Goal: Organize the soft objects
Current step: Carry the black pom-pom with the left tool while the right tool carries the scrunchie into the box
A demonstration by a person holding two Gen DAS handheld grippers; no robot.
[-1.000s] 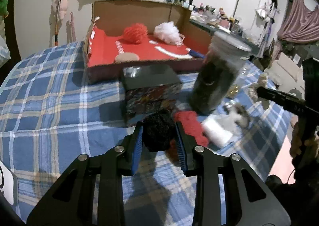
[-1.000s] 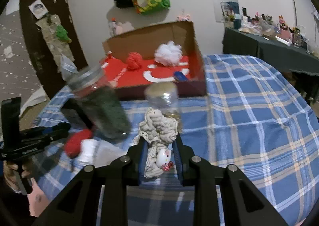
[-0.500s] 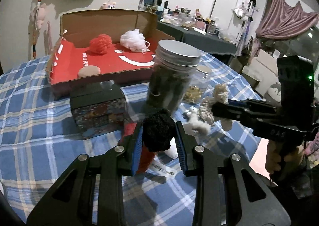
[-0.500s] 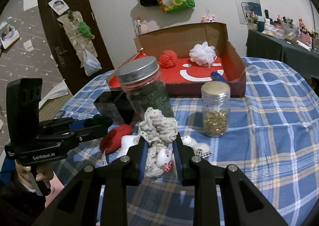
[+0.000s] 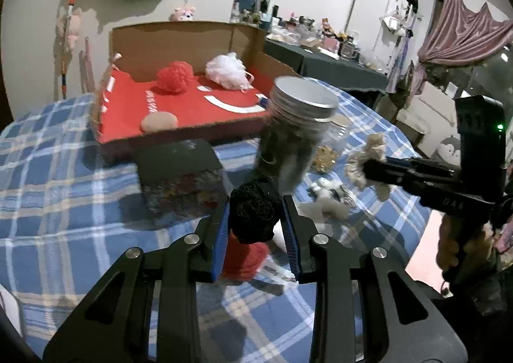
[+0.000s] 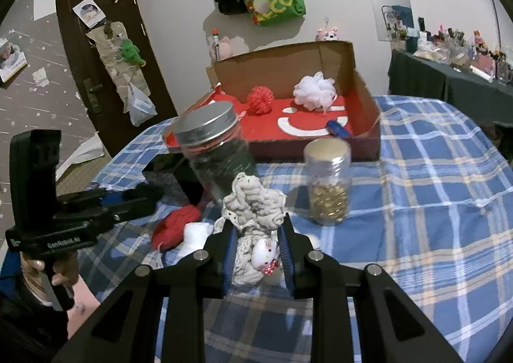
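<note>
My left gripper (image 5: 255,218) is shut on a black mesh puff (image 5: 255,214), held above the checked tablecloth. My right gripper (image 6: 255,236) is shut on a beige knitted scrunchie with a small white cat charm (image 6: 253,202); it also shows in the left wrist view (image 5: 368,154). An open cardboard box with a red floor (image 5: 192,106) stands at the back, holding a red puff (image 5: 174,76), a white puff (image 5: 227,70) and a beige pad (image 5: 159,121). A red soft item (image 6: 174,225) and a white one (image 6: 194,235) lie on the table.
A tall dark jar with a metal lid (image 5: 298,132), a small jar of gold bits (image 6: 327,183) and a dark patterned box (image 5: 182,177) stand between the grippers and the cardboard box. A blue object (image 6: 336,128) lies in the box's right corner.
Both grippers have risen and drawn back from the table with their soft items still held. The cardboard box now sits more central in both views.
</note>
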